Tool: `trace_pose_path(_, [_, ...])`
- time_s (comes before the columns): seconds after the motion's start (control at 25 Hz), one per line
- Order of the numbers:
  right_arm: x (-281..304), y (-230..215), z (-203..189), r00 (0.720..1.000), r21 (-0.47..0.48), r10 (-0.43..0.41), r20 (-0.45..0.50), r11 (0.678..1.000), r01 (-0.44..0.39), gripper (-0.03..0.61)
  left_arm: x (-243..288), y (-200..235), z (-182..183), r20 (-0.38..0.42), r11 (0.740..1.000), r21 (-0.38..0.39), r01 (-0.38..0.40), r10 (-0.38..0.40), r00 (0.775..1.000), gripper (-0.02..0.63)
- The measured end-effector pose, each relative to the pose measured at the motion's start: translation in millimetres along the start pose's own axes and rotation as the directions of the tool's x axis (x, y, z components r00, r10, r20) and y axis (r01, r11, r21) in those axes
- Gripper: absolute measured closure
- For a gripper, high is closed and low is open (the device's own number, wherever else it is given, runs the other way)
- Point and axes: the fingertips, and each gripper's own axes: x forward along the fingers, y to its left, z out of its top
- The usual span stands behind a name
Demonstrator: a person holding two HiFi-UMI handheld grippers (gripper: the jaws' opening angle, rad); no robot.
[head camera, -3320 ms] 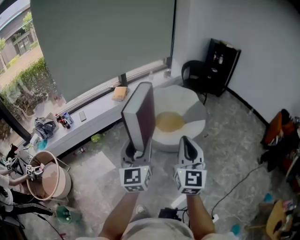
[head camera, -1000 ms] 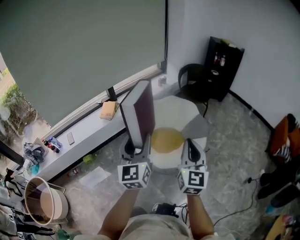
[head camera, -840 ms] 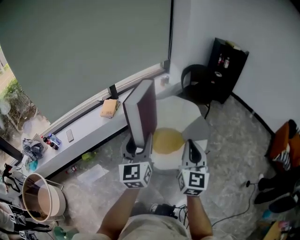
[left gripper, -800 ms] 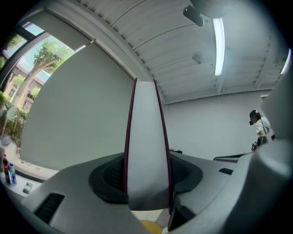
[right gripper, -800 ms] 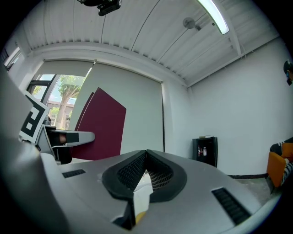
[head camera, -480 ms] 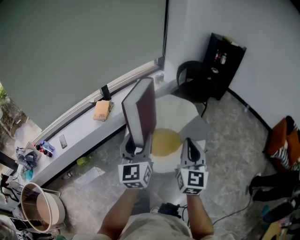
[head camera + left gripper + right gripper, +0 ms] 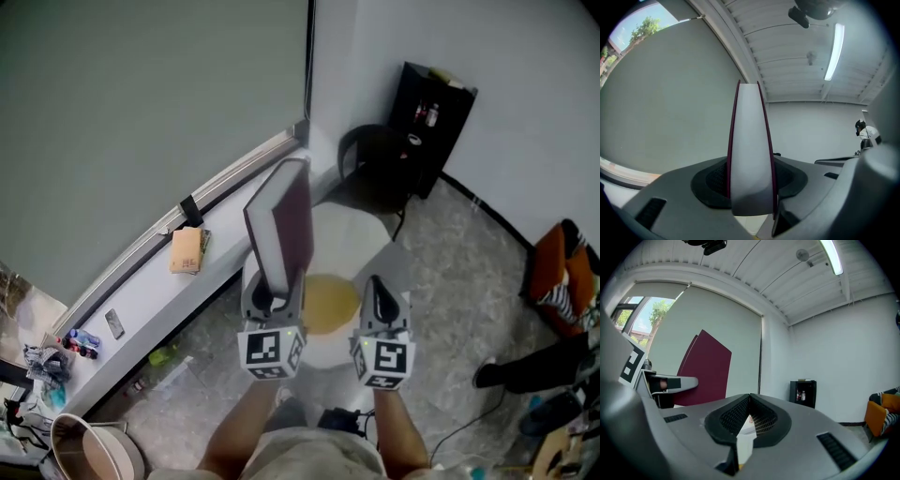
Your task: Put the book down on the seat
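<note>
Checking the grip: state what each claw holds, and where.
Left claw grips the upright book by its bottom end, across both covers. Right claw holds nothing.

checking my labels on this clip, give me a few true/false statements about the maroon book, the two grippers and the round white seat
1. The left gripper is shut on the thick maroon-covered book, which stands upright. True.
2. The book lies flat on the round white seat with the yellow centre. False: the left gripper holds it up, off the seat.
3. The right gripper clamps the book's other edge. False: its jaws are together with nothing between them, and it is apart from the book.
4. A black cabinet stands in the corner beyond the seat. True.
</note>
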Motion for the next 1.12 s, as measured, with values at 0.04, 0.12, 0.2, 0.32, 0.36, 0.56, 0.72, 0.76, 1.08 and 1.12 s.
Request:
trace_pose_path(0.04, [7.9,0.7,0.2,1.000,-0.001,-0.009,-0.005,1.000,0.009,0.574,8.4,4.4,0.0,-0.001,1.000,-0.003,0.008,-0.008,1.000,0.382])
trace_pose_path(0.12, [21.5,0.9,0.3,1.000,-0.005,-0.029,-0.011,1.000,0.029,0.574,23.8,10.8,-0.8,-0.004,1.000,-0.008,0.026,-0.026,1.000,0.382])
trace_pose_path(0.2, [33.5,0.3,-0.9,0.999,-0.006,-0.045,-0.018,0.999,0.045,0.574,38.2,16.0,-3.2,-0.012,0.999,-0.014,0.043,-0.043,0.999,0.382])
trace_pose_path(0.32, [50.6,-1.8,-4.4,0.997,-0.003,-0.066,-0.029,0.998,0.066,0.574,58.8,22.9,-7.3,-0.026,0.998,-0.017,0.065,-0.065,0.998,0.382])
trace_pose_path(0.36, [55.0,-2.6,-6.9,0.997,0.000,-0.070,-0.032,0.998,0.070,0.574,64.4,24.3,-9.9,-0.032,0.997,-0.017,0.070,-0.071,0.997,0.382])
trace_pose_path(0.56, [70.9,-18.2,-26.7,0.995,0.013,-0.081,-0.065,0.997,0.082,0.574,87.8,18.3,-32.6,-0.079,0.996,-0.026,0.084,-0.086,0.993,0.382])
trace_pose_path(0.72, [89.0,-45.5,-51.7,0.993,0.029,-0.081,-0.088,0.996,0.084,0.574,113.6,2.4,-61.9,-0.118,0.996,-0.024,0.091,-0.093,0.989,0.382])
trace_pose_path(0.76, [95.1,-52.3,-58.8,0.993,0.031,-0.075,-0.094,0.996,0.078,0.574,121.0,-0.3,-70.6,-0.130,0.996,-0.021,0.087,-0.089,0.988,0.382])
trace_pose_path(1.08, [143.6,-104.4,-137.4,0.979,0.062,-0.020,-0.202,0.998,0.033,0.574,178.2,-19.4,-169.5,-0.278,0.998,-0.060,0.028,-0.044,0.960,0.382])
trace_pose_path(1.12, [148.5,-109.4,-151.9,0.977,0.065,-0.011,-0.214,0.998,0.025,0.574,183.6,-22.0,-188.0,-0.302,0.997,-0.071,0.020,-0.041,0.952,0.382])
